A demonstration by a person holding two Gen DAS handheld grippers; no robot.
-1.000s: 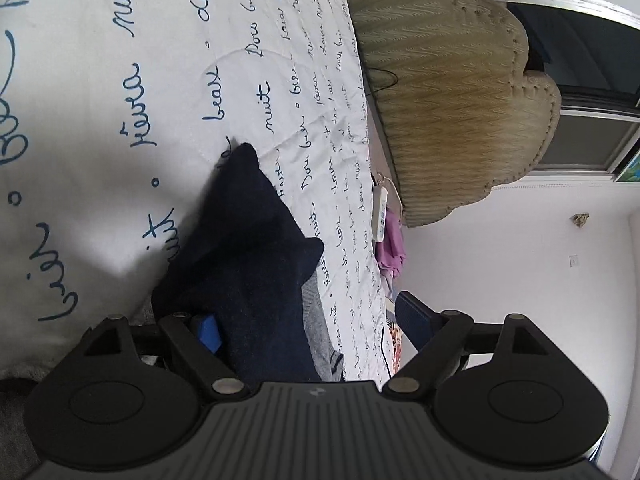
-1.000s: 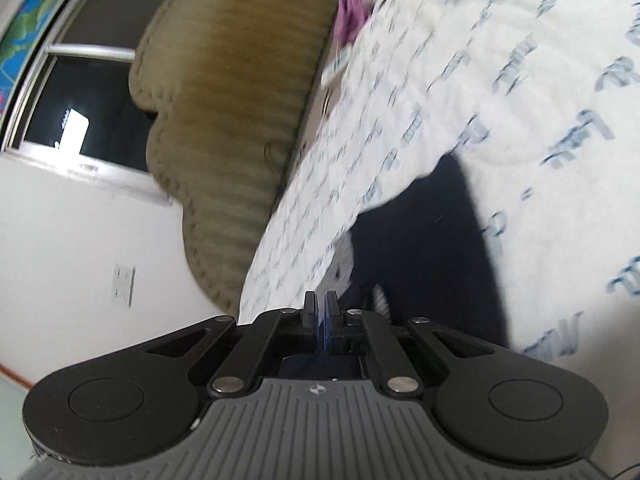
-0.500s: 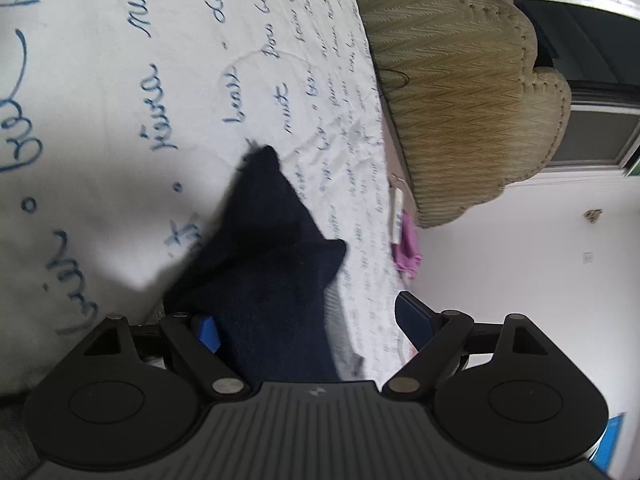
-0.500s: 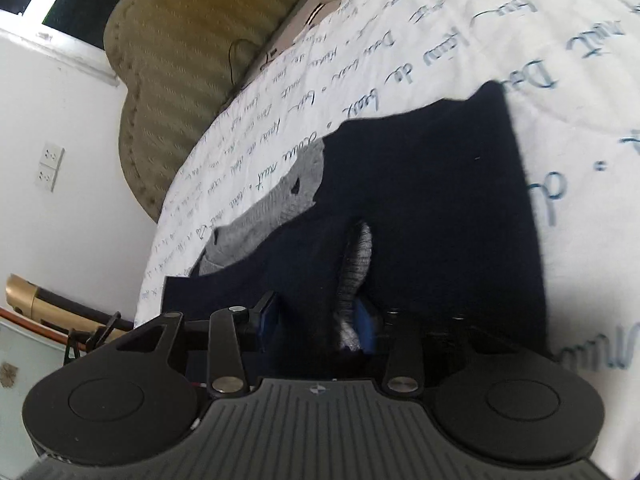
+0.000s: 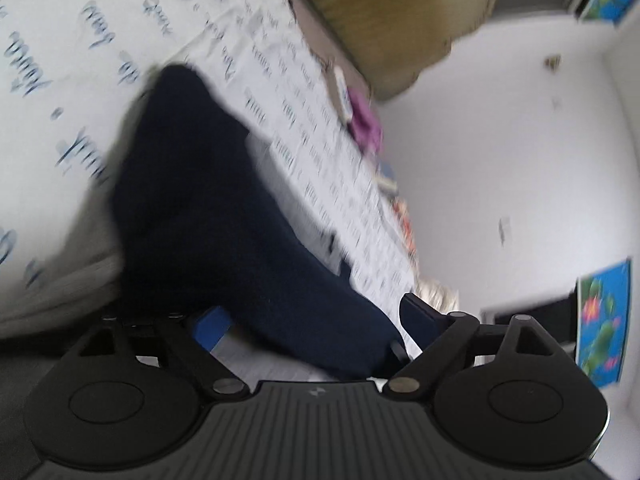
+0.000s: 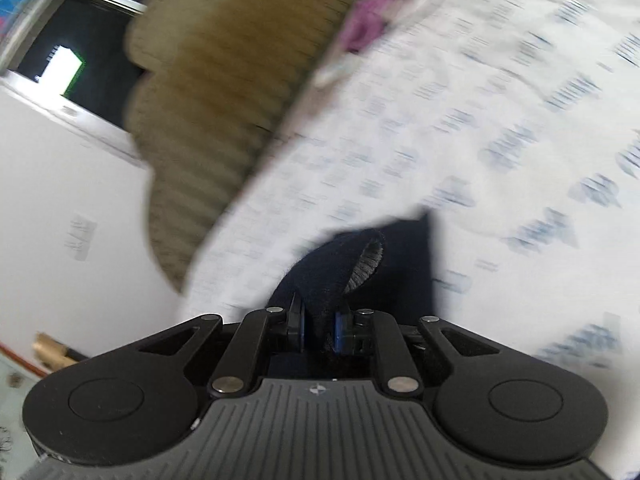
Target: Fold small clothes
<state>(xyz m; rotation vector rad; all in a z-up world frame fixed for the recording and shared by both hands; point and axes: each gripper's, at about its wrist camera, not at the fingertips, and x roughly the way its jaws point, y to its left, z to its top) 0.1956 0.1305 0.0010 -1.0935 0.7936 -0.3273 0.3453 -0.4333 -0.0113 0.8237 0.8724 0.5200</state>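
Observation:
A small dark navy garment (image 5: 224,216) with a grey inner side lies on a white bedspread (image 5: 60,60) printed with blue script. In the left wrist view my left gripper (image 5: 316,320) is open, its jaws wide apart, with the navy cloth lying between them. In the right wrist view my right gripper (image 6: 320,328) is shut on a fold of the navy garment (image 6: 332,272), which stands up from the pads and shows its grey lining. Both views are blurred by motion.
A tan padded headboard (image 6: 224,92) stands at the bed's end, also in the left wrist view (image 5: 400,12). A purple cloth (image 5: 364,120) and small items lie along the bed's edge. White walls and a dark window (image 6: 68,60) are behind.
My right gripper has closed on a fold of the garment and lifted it. My left gripper has stayed open and swung so the bed edge and wall show more.

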